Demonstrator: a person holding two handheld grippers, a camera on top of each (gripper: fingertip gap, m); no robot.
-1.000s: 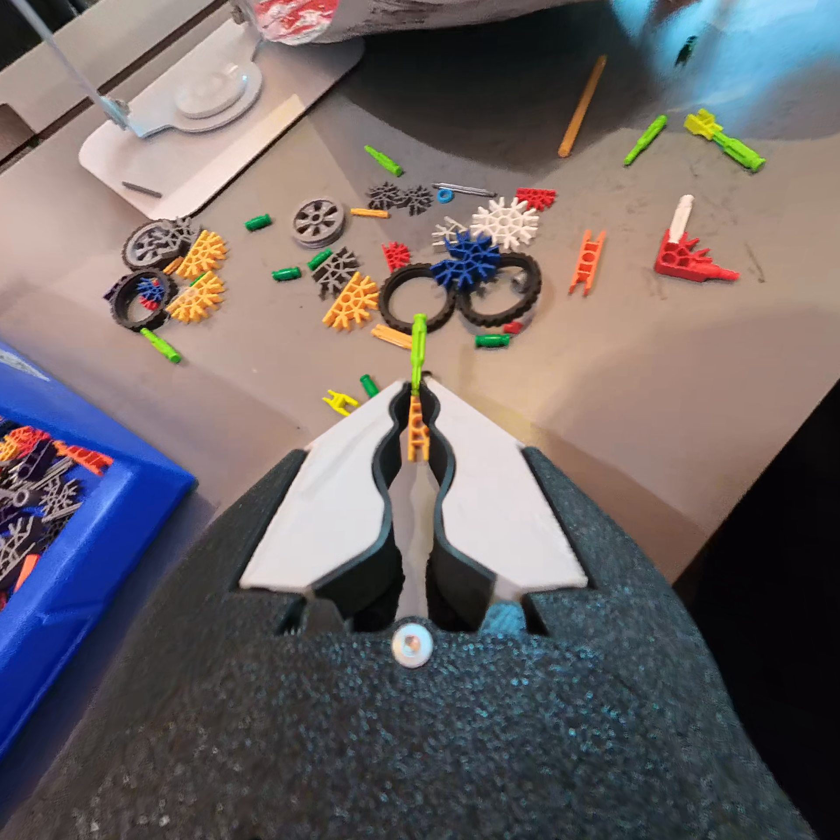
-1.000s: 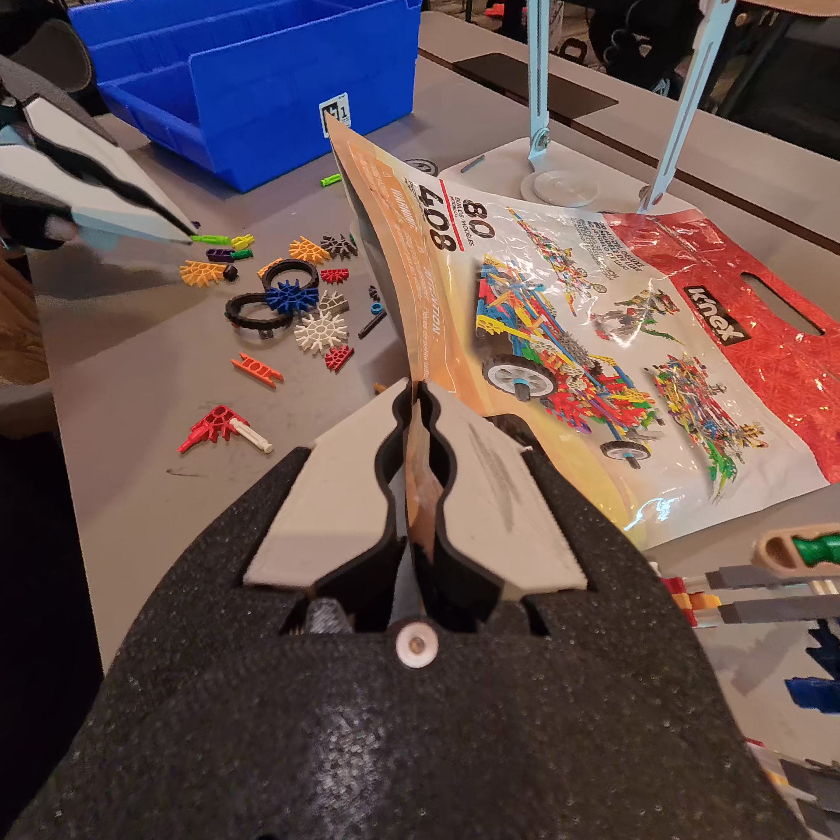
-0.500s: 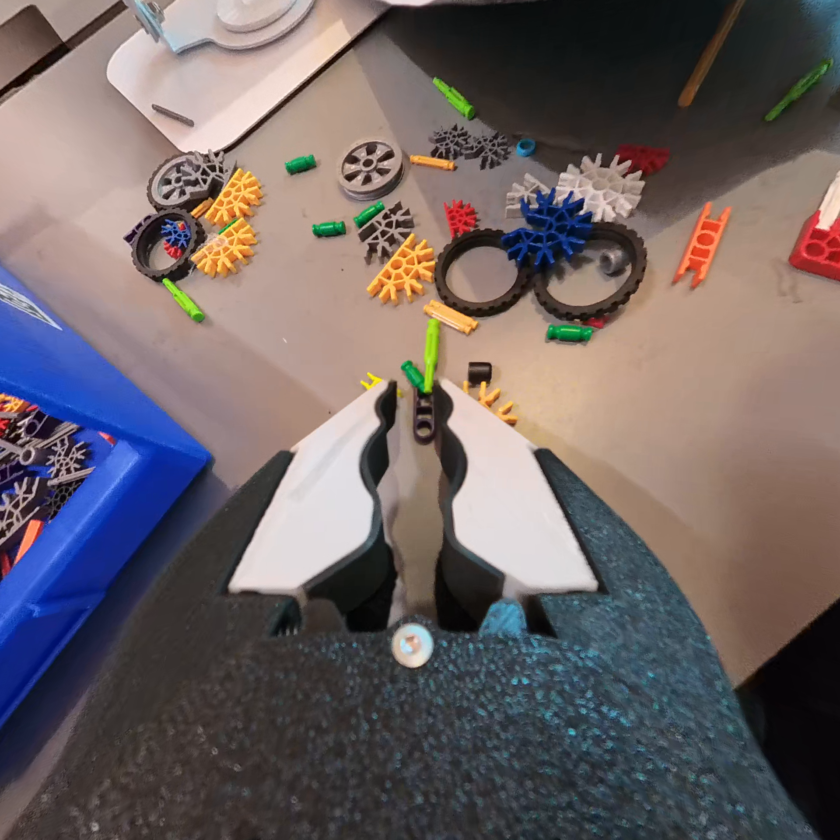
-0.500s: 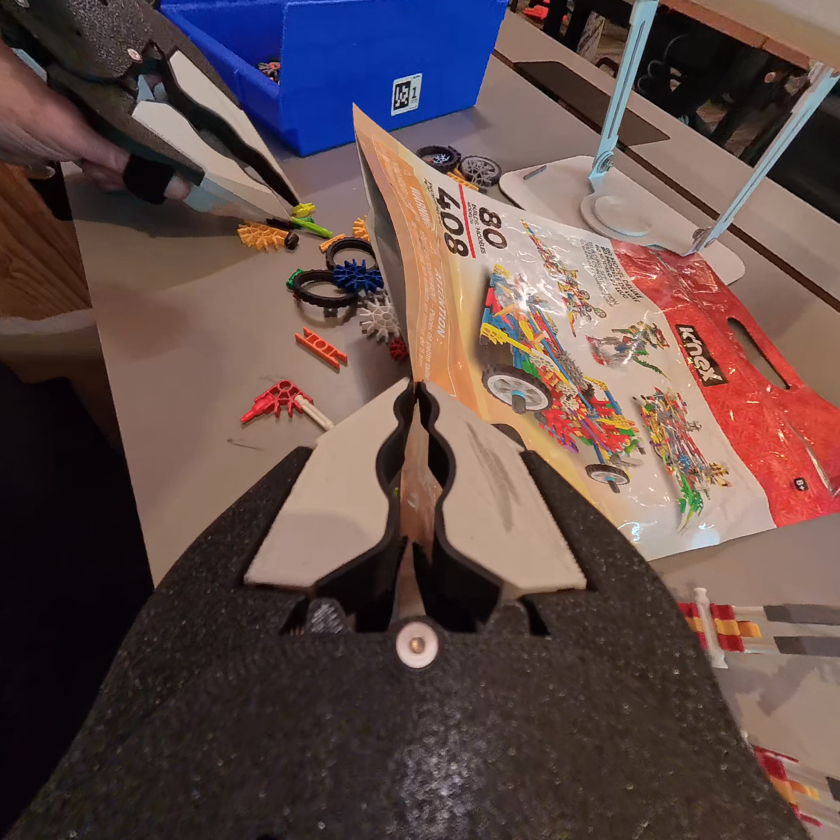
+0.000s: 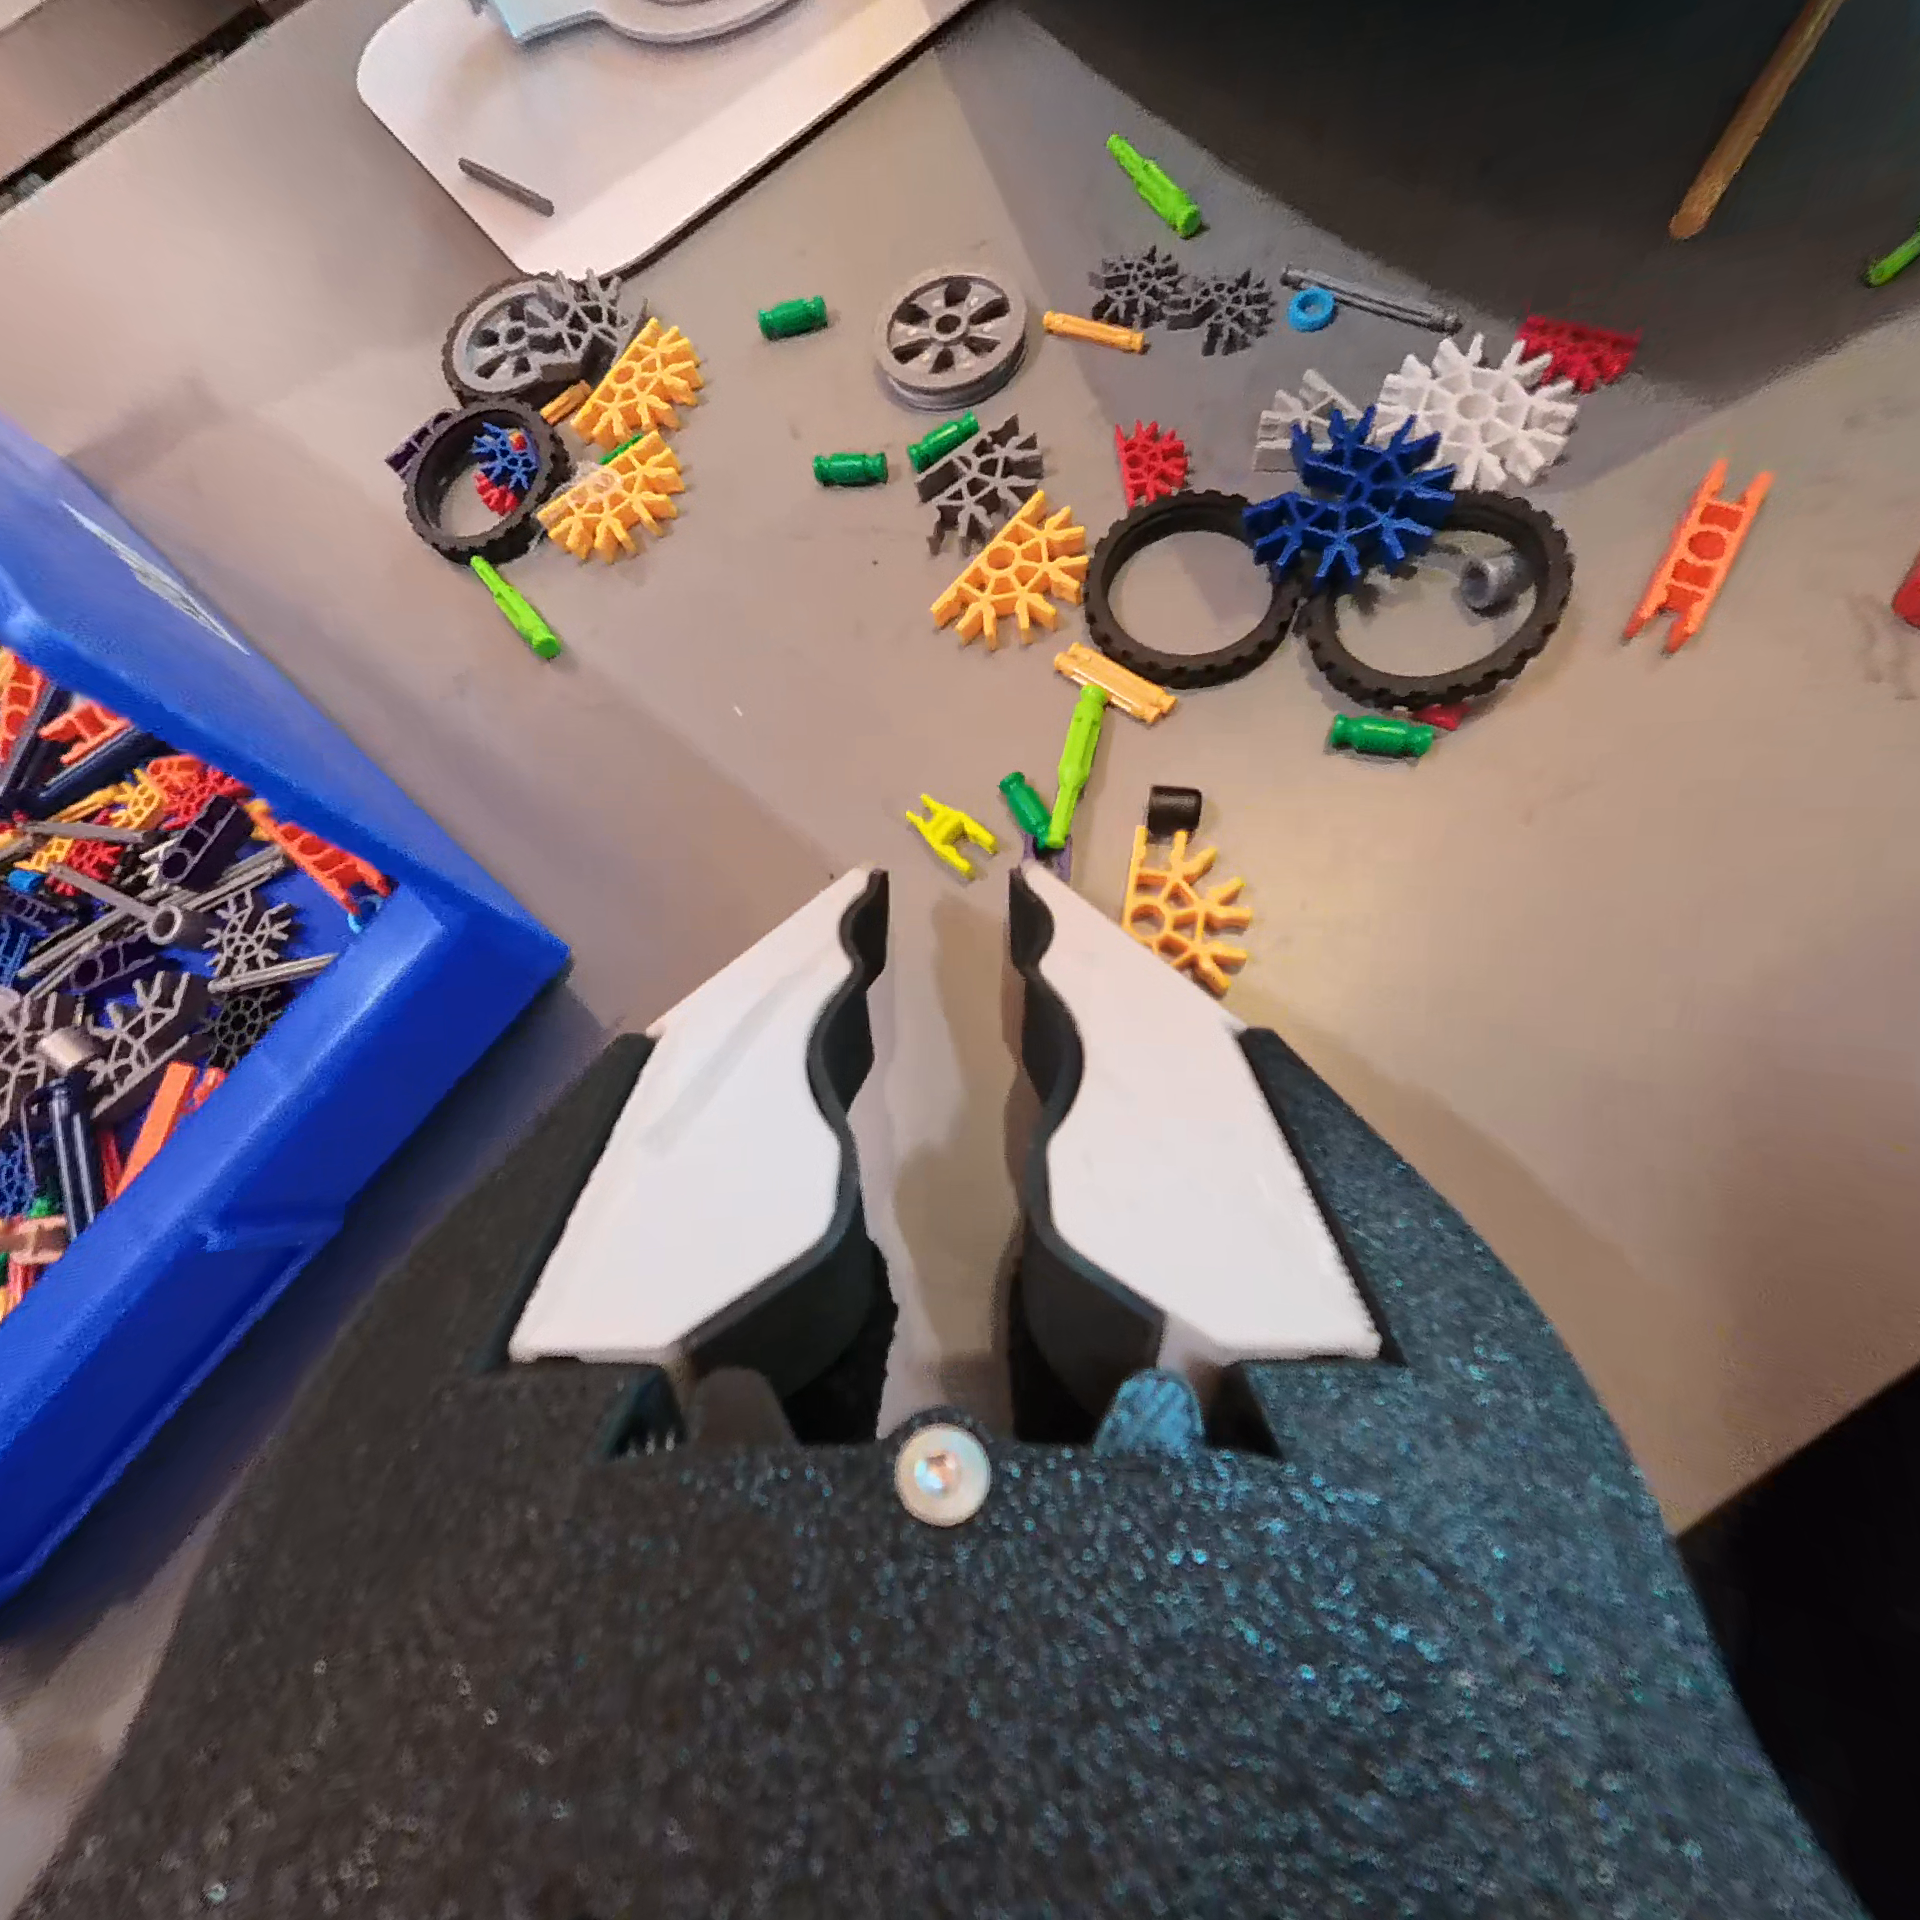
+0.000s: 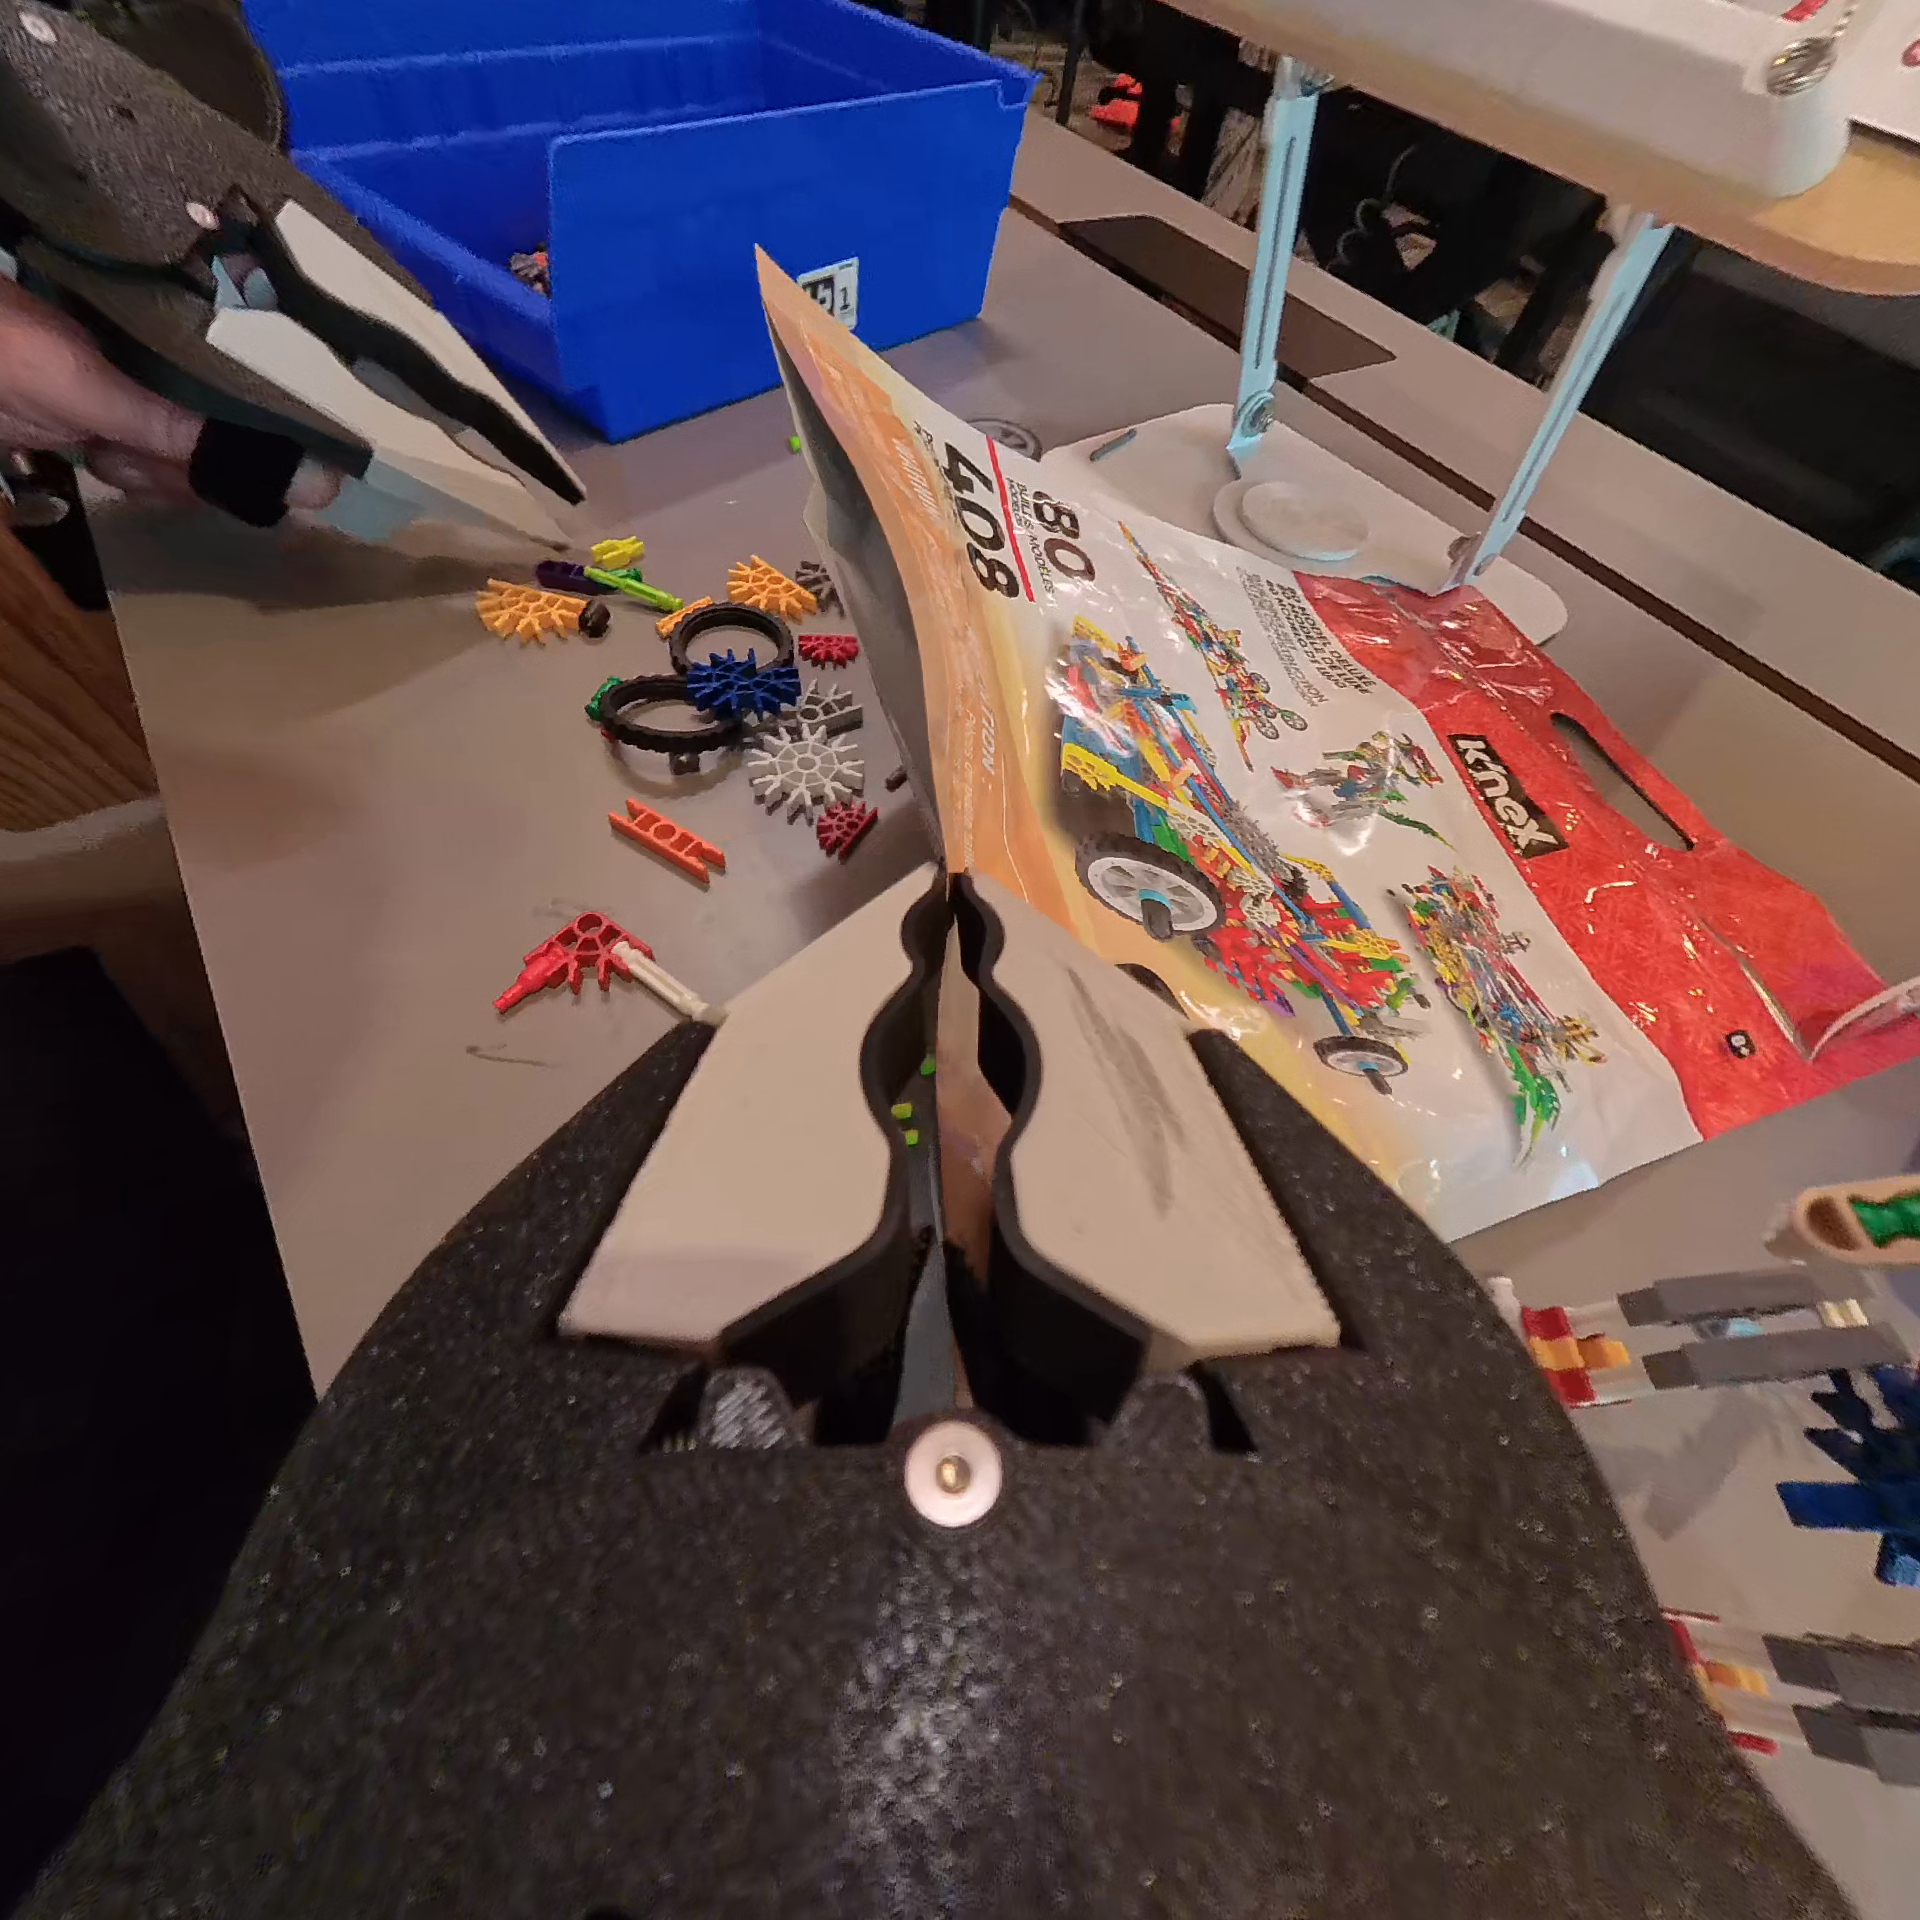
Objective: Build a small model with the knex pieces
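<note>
Blue bin (image 5: 343, 1049) of mixed toy parts sat at far left on the grey table (image 5: 1455, 1039); left gripper (image 5: 948, 883) hovered beside it with jaws apart, gripping nothing, tips just short of a small yellow clip (image 5: 951, 831), a lime-green rod (image 5: 1073, 764) joined to a purple connector (image 5: 1042, 850), and a yellow fan connector (image 5: 1184, 912). Further right lay two black tyres (image 5: 1195, 592) under a blue snowflake connector (image 5: 1351, 504), and an orange ladder piece (image 5: 1699, 554). Right gripper (image 6: 951, 883) was clenched on the raised edge of the printed plastic bag (image 6: 1299, 790), which otherwise lay flat toward the right.
</note>
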